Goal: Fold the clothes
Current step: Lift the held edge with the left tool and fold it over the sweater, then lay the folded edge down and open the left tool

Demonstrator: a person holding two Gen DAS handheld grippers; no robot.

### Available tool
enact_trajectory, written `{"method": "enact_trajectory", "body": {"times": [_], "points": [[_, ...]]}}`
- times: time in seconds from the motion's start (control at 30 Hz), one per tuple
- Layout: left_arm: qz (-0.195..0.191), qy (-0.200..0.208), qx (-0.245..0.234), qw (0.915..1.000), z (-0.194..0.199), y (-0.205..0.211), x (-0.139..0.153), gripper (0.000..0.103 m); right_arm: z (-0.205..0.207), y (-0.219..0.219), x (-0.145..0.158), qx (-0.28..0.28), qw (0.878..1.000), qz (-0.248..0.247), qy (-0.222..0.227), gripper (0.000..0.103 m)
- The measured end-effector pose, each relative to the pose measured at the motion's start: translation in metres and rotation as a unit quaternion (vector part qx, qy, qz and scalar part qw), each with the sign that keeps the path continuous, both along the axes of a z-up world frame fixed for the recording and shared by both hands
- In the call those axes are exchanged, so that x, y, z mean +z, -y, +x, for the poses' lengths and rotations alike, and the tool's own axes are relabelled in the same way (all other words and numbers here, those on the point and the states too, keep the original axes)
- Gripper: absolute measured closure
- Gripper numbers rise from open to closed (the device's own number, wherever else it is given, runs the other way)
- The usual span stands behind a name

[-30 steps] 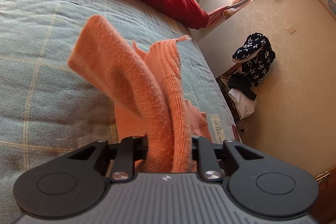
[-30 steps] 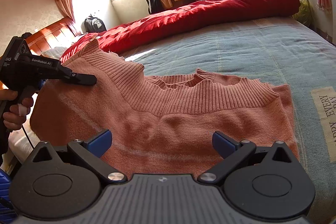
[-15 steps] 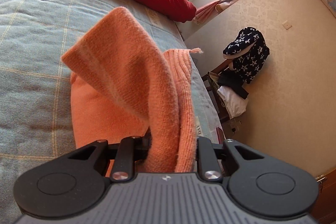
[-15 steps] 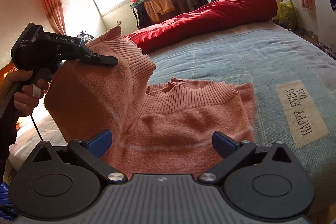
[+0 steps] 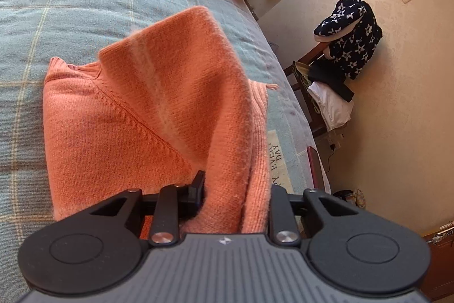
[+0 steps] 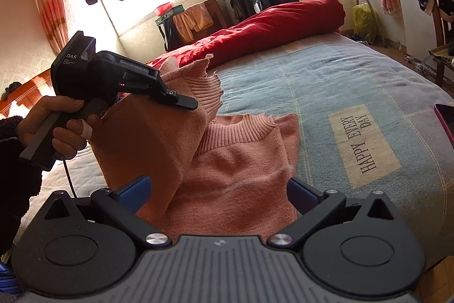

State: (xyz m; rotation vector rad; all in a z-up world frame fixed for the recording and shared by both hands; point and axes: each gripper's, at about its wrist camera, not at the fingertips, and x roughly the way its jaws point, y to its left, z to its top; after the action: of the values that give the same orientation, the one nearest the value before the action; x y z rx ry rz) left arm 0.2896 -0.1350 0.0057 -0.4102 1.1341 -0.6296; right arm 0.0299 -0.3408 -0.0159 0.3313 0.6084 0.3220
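We are partway through a fold of the salmon-pink sweater [image 6: 238, 166], which lies on the blue-grey checked bedspread [image 6: 340, 81] near the edge of the bed, its ribbed neckline turned toward the red quilt [image 6: 278, 24] at the far side. Our left gripper [image 5: 235, 189] has one side of the garment bunched between its fingers and lifted clear of the bed, so that a raised flap stands over the flat part of the body; its jaws are just beginning to ease apart, though the knit is still wedged between them and looks held. In the right wrist view we see that same gripper, carried in a hand [image 6: 54, 124], with the fabric draped down from its tips. Our right gripper [image 6: 218, 192] hovers low over the near hem with its blue-padded jaws spread wide and nothing between them. We judge the step in hand to be carrying this side across the middle. The next move calls for laying the flap down flat on the sweater's body before the grip gives way fully, keeping the edge straight so that the ribbed hem does not curl under. The right gripper is well placed to press or smooth the near edge. The printed patch reading "HAPPY EVERY DAY" [image 6: 363, 144] lies just beside the sweater.
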Motion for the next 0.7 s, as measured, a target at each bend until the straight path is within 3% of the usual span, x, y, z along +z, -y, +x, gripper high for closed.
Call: {"method": "enact_trajectory", "body": {"times": [0.27, 0.33, 0.47, 0.7], "points": [[0.056, -0.018, -0.012, 0.9982, 0.006, 0.037, -0.021, 0.072, -0.002, 0.003, -0.006, -0.006, 1.000, -0.017, -0.004, 0.000], [0.059, -0.023, -0.016, 0.9978, 0.007, 0.043, -0.021, 0.055, -0.003, 0.006, -0.007, -0.012, 1.000, -0.018, -0.007, 0.000], [0.064, -0.028, -0.026, 0.9972, 0.009, 0.058, -0.015, 0.041, -0.005, 0.011, -0.011, -0.024, 1.000, -0.013, -0.014, 0.000], [0.020, -0.022, -0.048, 0.9984, 0.002, 0.075, 0.007, 0.036, -0.013, 0.010, -0.010, -0.027, 0.999, -0.020, -0.014, 0.000]]}}
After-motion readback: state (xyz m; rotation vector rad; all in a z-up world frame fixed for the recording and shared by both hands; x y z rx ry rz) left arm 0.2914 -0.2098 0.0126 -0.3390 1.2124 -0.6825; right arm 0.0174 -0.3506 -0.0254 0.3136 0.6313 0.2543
